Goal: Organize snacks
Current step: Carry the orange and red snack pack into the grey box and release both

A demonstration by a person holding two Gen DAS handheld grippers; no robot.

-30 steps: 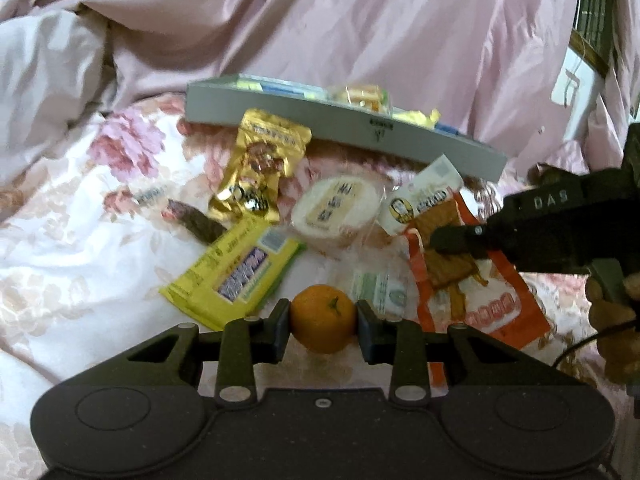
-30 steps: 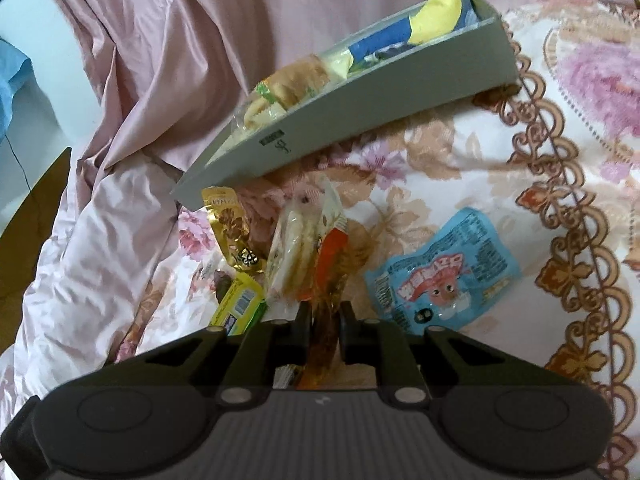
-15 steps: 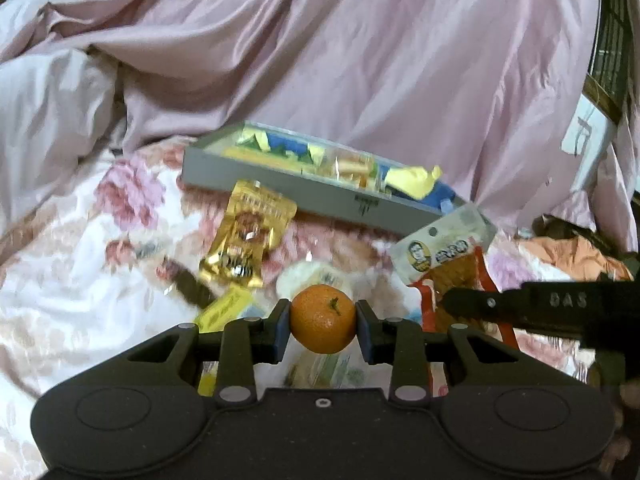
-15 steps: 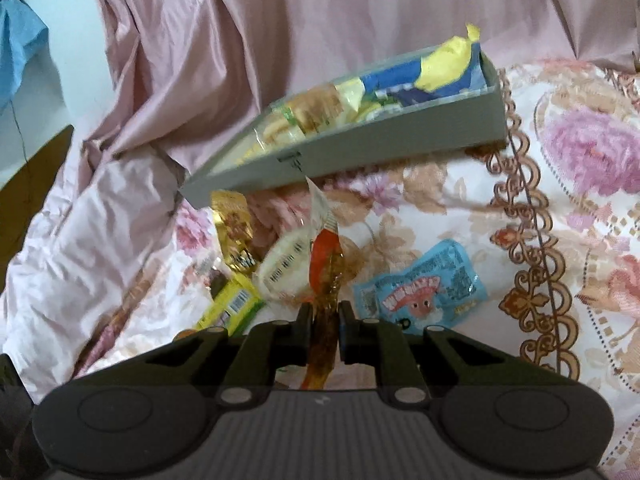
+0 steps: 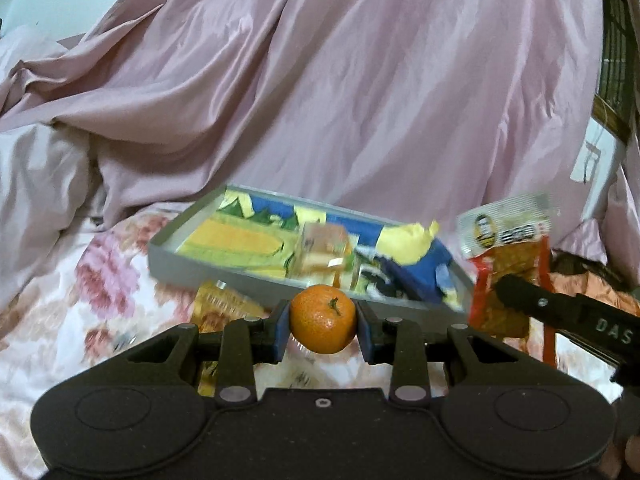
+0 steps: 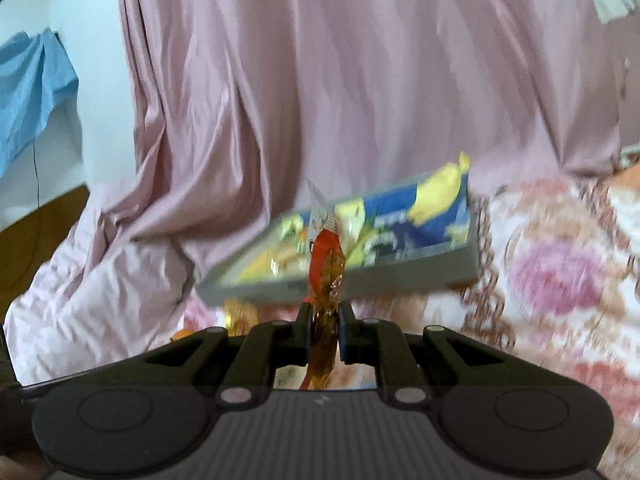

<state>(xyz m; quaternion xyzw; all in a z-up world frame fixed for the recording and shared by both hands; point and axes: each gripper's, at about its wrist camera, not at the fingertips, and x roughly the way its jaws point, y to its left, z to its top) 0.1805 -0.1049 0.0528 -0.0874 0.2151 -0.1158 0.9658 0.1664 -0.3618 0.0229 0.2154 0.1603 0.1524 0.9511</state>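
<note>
A small orange mandarin (image 5: 323, 323) sits clamped between the pads of my left gripper (image 5: 323, 330), lifted above the flowered bedspread. Behind it lies a grey tray (image 5: 224, 270) filled with yellow, blue and clear snack packs. My right gripper (image 6: 324, 330) is shut on an orange-and-white snack packet (image 6: 326, 276), seen edge-on and held up in front of the same grey tray (image 6: 384, 284). In the left wrist view that packet (image 5: 508, 252) hangs at the right, pinched by the right gripper's dark fingers (image 5: 532, 304).
A gold snack pouch (image 5: 224, 308) lies on the bedspread just in front of the tray. Pink bedding (image 5: 320, 92) is heaped behind the tray. A blue cloth (image 6: 28, 92) hangs at the far left of the right wrist view.
Both grippers have risen with their loads and now face the tray more level. The snacks on the bedspread have dropped out of sight beneath them.
</note>
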